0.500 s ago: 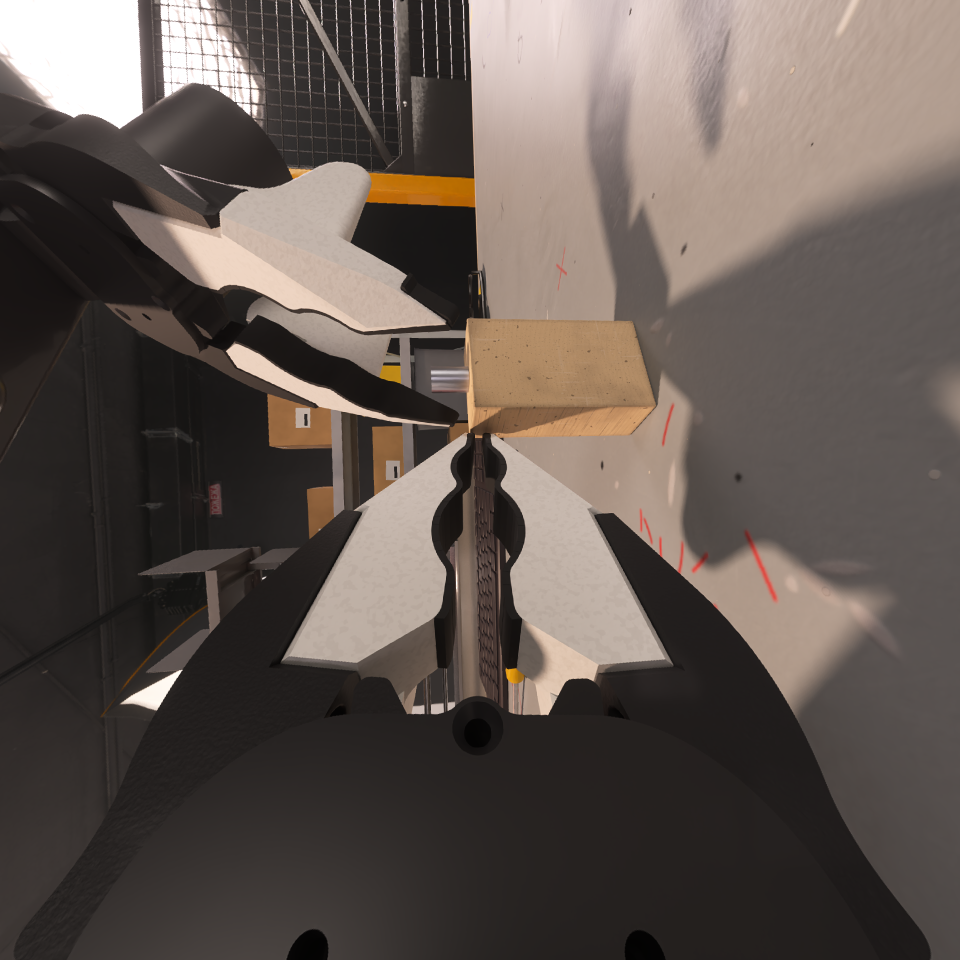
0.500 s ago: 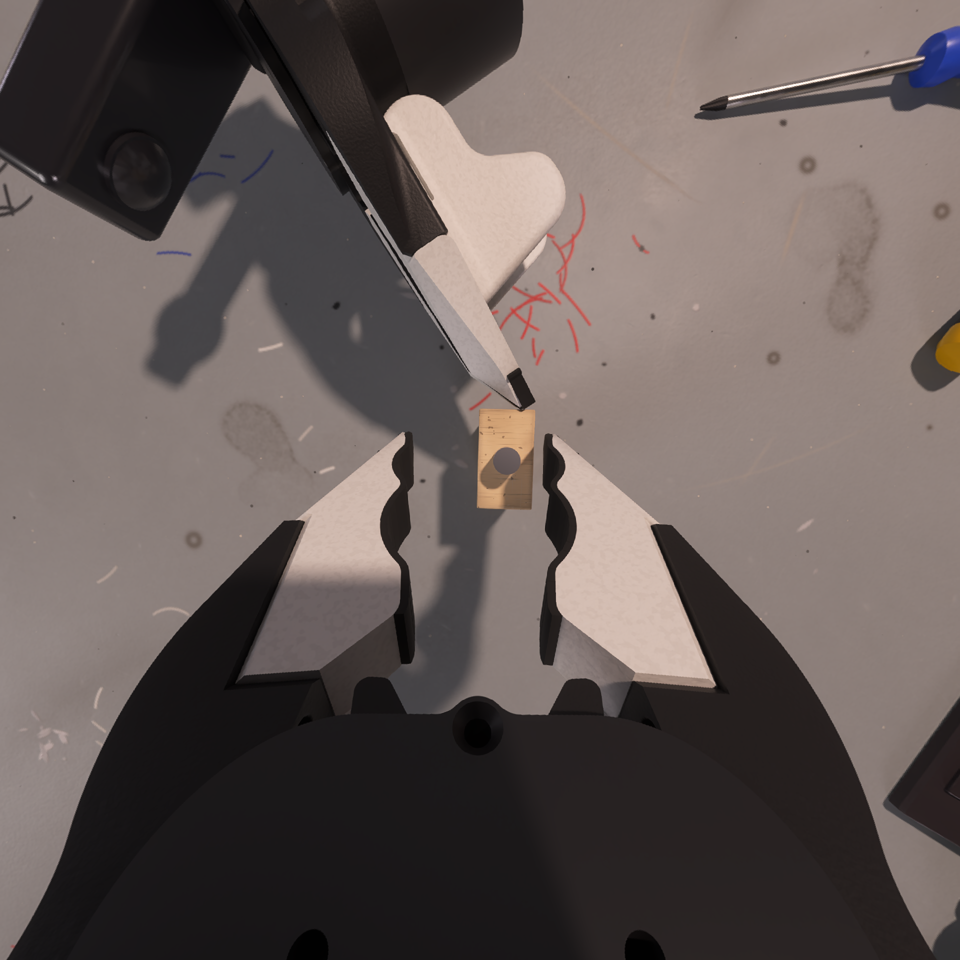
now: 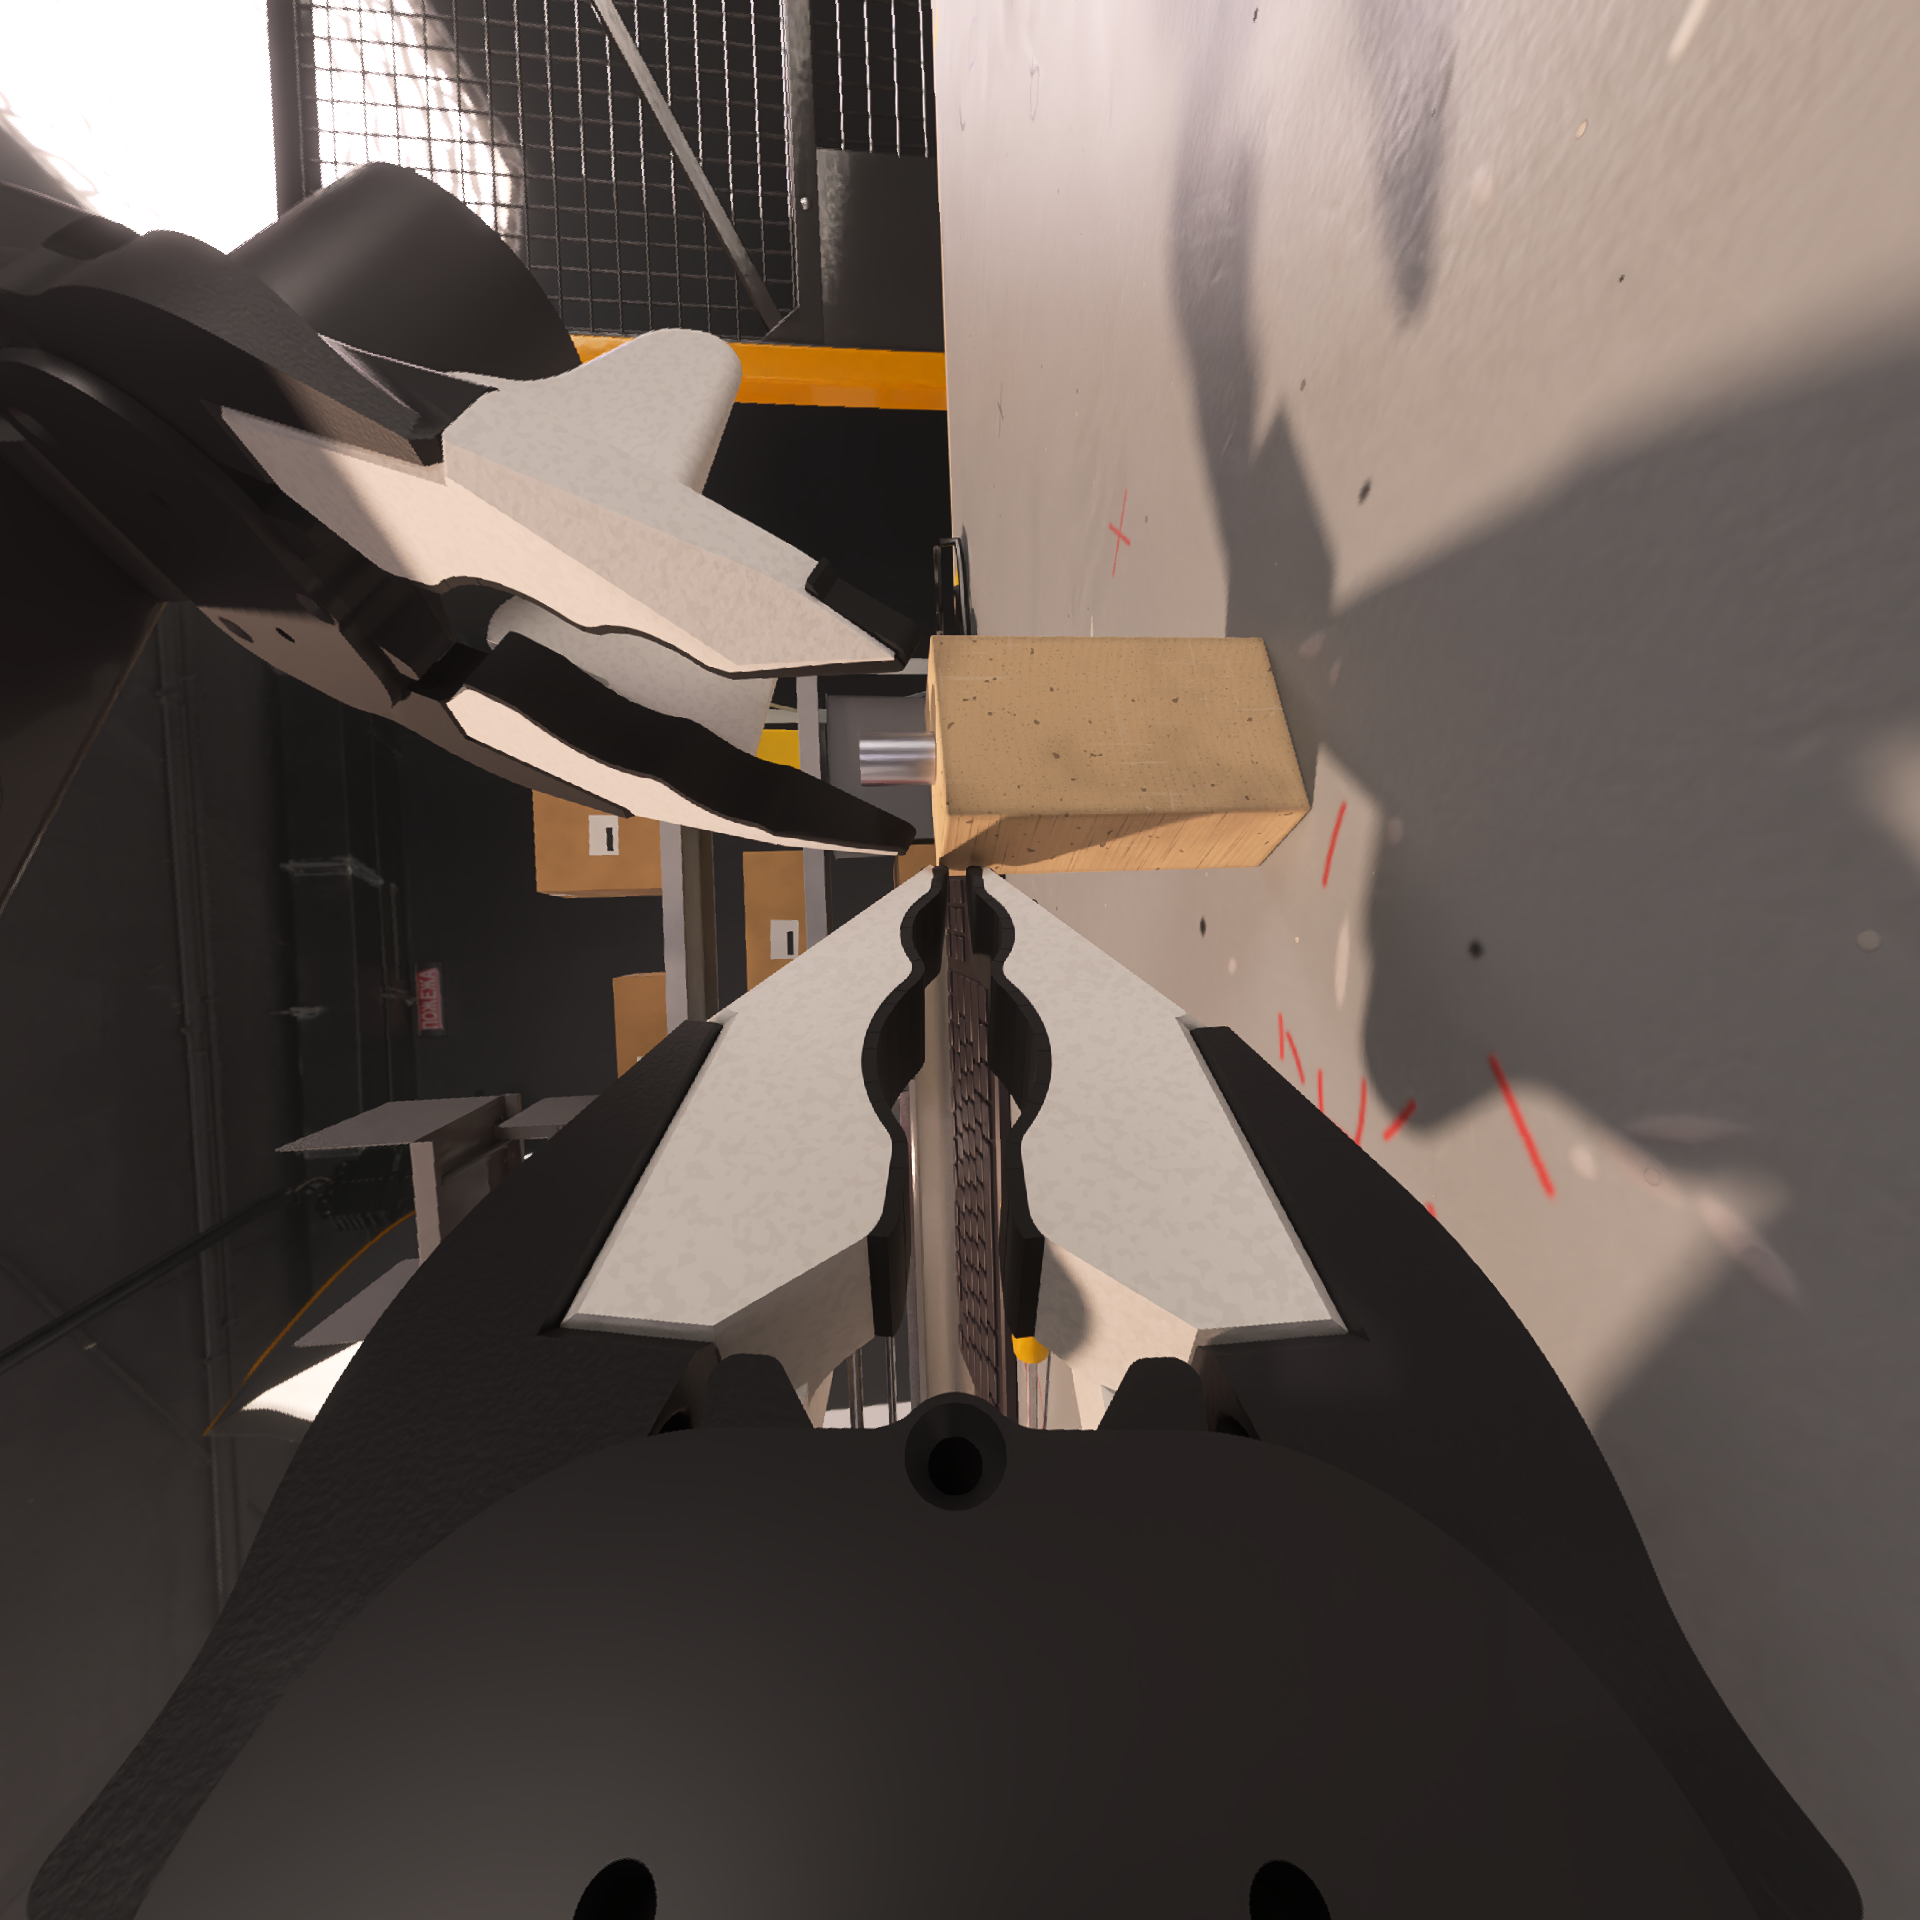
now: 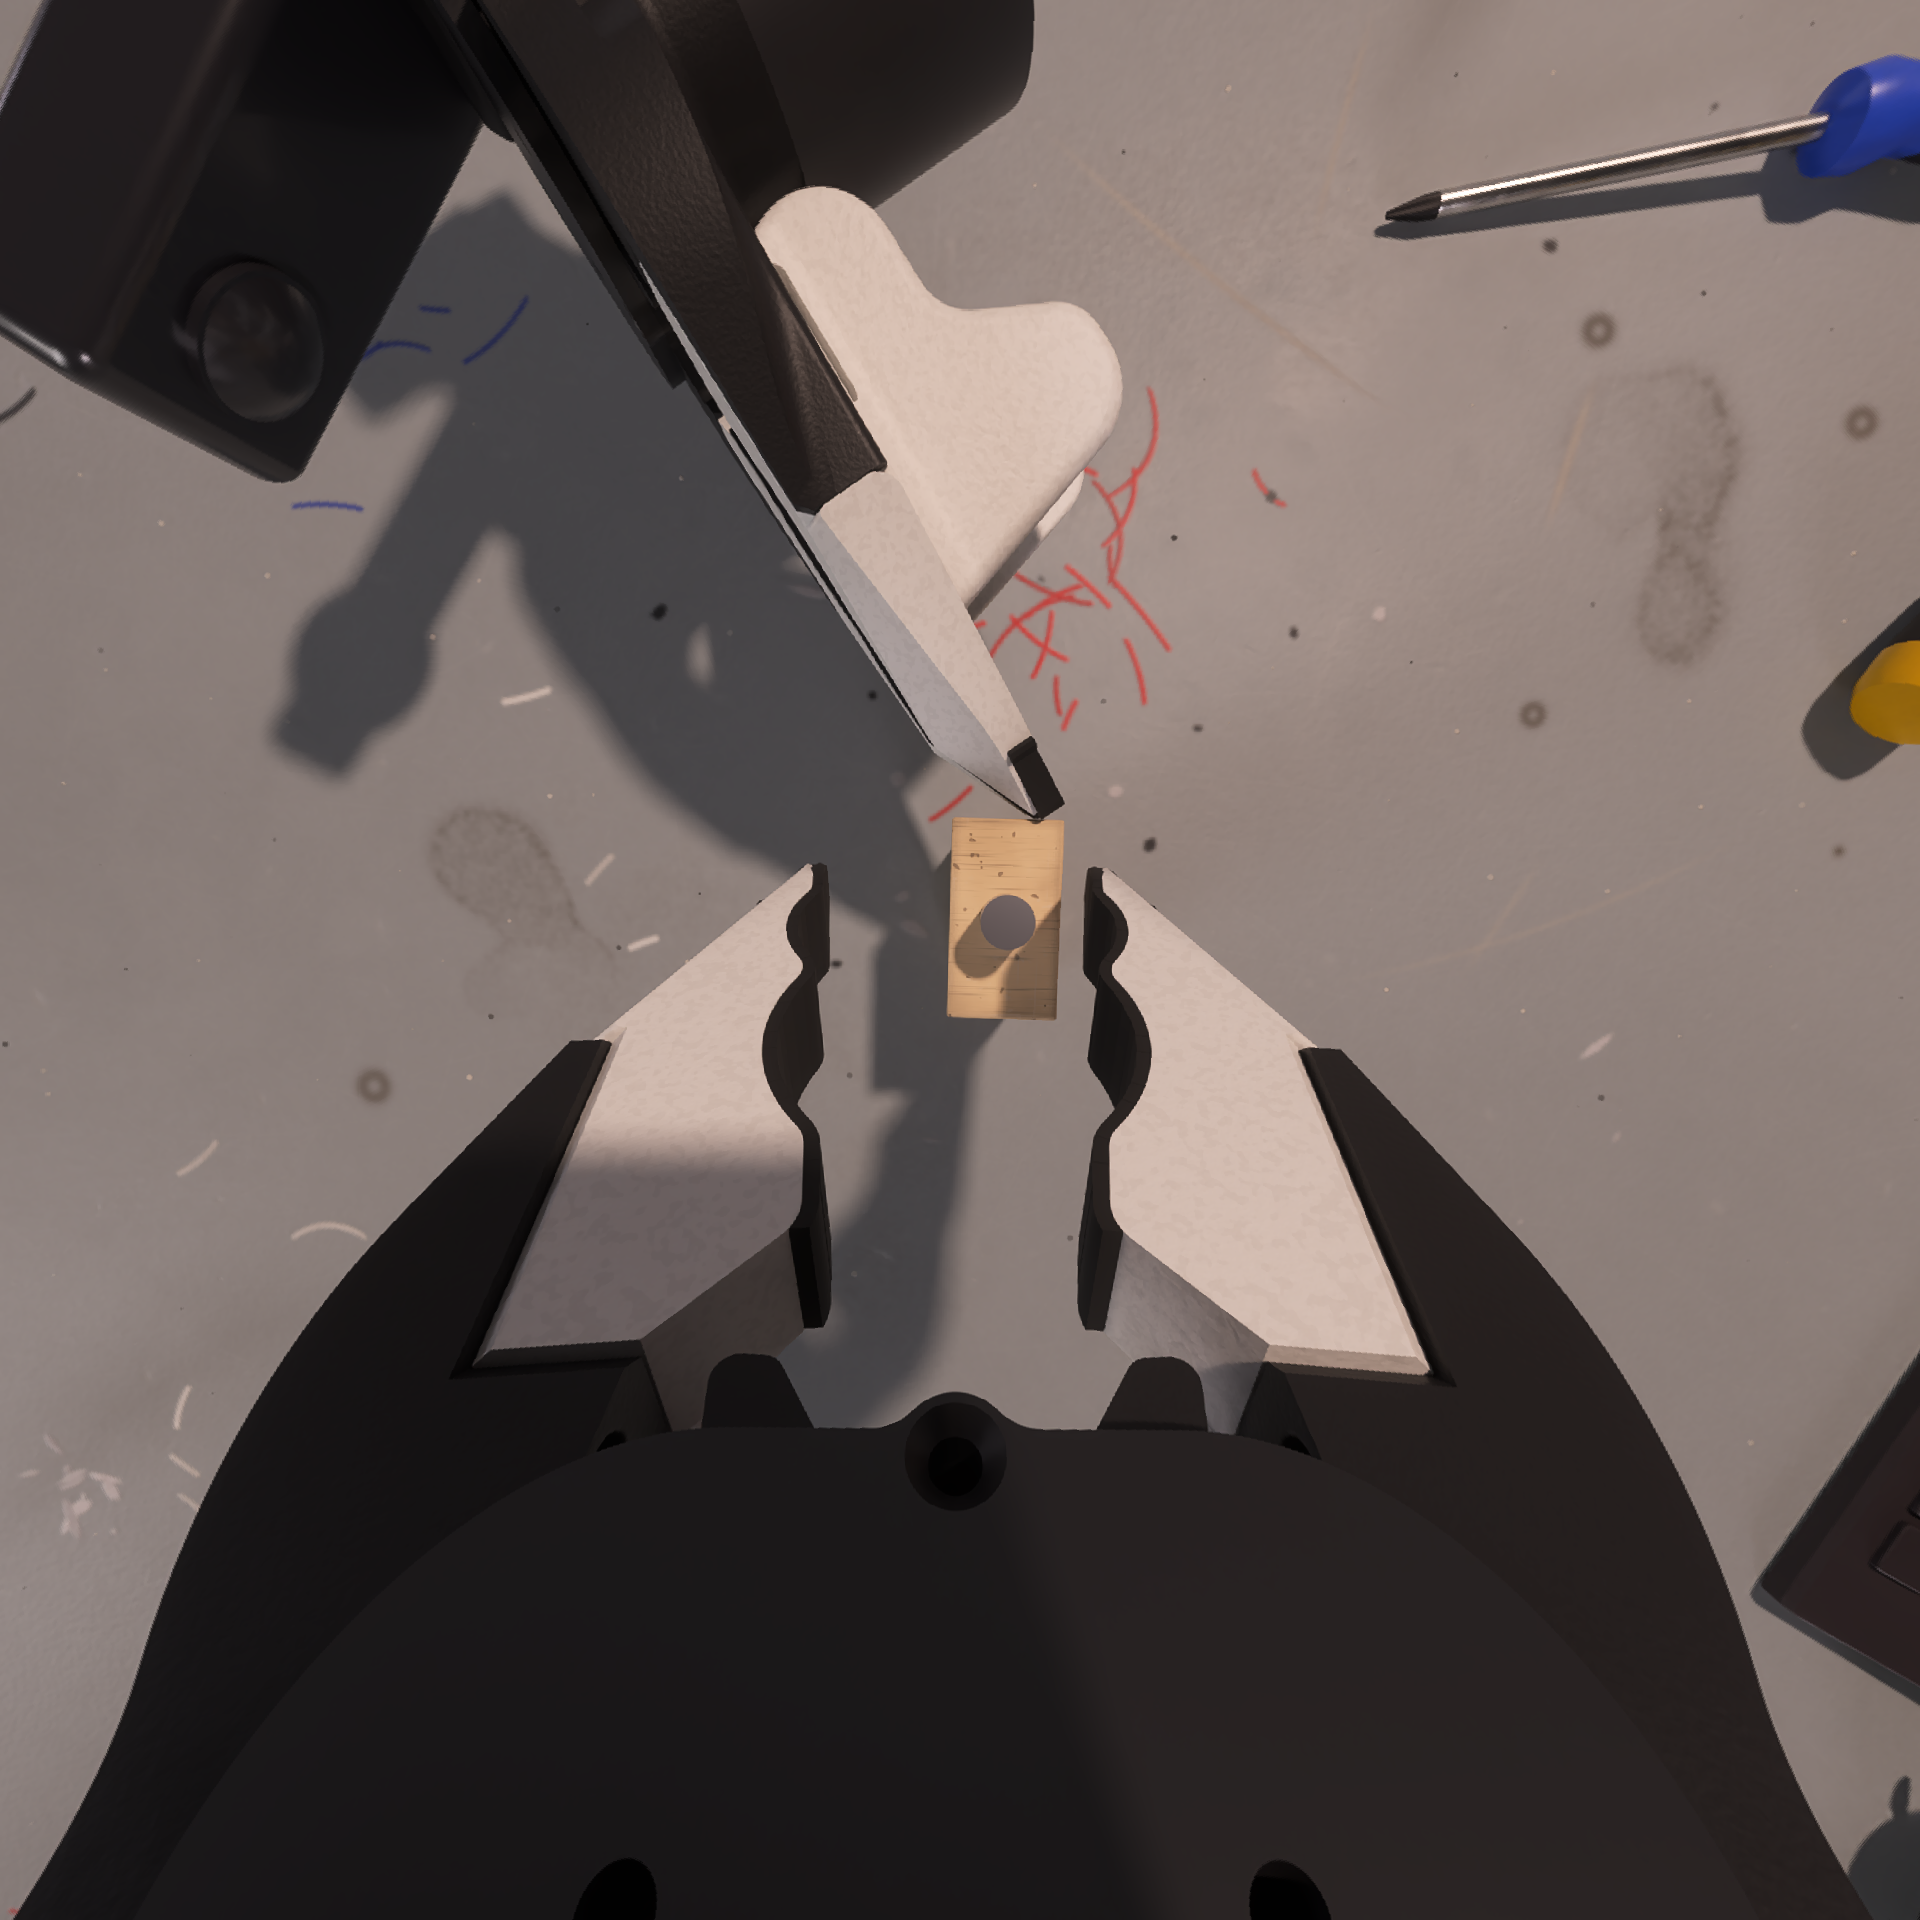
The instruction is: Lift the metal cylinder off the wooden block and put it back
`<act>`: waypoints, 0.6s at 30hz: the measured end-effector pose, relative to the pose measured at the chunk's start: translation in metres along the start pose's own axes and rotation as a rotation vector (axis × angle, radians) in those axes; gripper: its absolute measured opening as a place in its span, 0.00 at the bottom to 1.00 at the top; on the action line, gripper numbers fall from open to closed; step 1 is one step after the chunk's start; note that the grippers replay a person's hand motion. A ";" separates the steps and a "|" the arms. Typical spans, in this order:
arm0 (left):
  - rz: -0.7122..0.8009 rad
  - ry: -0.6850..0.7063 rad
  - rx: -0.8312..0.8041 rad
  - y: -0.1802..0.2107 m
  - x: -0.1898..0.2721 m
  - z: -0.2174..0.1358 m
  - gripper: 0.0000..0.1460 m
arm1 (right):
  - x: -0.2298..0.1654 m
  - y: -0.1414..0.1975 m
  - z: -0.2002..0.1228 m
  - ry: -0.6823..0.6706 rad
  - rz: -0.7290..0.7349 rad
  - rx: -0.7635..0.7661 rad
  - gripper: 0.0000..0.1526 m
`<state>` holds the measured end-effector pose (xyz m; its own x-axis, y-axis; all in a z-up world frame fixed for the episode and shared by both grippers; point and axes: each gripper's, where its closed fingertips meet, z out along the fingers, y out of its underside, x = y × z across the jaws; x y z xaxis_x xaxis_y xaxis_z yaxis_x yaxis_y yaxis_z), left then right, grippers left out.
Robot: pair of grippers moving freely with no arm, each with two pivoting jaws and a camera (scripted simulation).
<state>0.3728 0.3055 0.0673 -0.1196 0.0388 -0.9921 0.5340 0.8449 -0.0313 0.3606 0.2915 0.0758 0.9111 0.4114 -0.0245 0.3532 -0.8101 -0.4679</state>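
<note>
A small wooden block (image 4: pixel 1006 971) lies on the grey table (image 4: pixel 1455 935) with a short metal cylinder (image 4: pixel 1008 922) standing in its top. My right gripper (image 4: pixel 956 883) hangs above it, pointing down, open and empty, with one finger on each side of the block. In the left wrist view the right gripper's fingertips (image 3: pixel 902 740) straddle the cylinder (image 3: pixel 894 758) without touching it. My left gripper (image 3: pixel 956 875) is shut on nothing, lying level with its tips against one end of the block (image 3: pixel 1112 748). Its tips also show in the right wrist view (image 4: pixel 1031 787).
A blue-handled screwdriver (image 4: pixel 1621 156) lies at the far right, a yellow object (image 4: pixel 1886 691) at the right edge, and a dark flat device (image 4: pixel 1860 1558) at the lower right. Red scribbles (image 4: pixel 1081 613) mark the table beyond the block.
</note>
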 end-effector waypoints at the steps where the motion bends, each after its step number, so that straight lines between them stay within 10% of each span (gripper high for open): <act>1: 0.001 -0.001 0.000 0.000 0.000 0.000 0.02 | 0.000 0.000 0.000 -0.001 0.001 -0.002 0.32; 18: 0.001 -0.005 0.001 0.000 0.000 0.000 0.02 | 0.008 0.004 -0.007 0.065 -0.020 -0.013 0.22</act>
<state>0.3729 0.3052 0.0674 -0.1150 0.0365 -0.9927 0.5346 0.8446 -0.0309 0.3707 0.2889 0.0802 0.9155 0.4001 0.0419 0.3738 -0.8073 -0.4566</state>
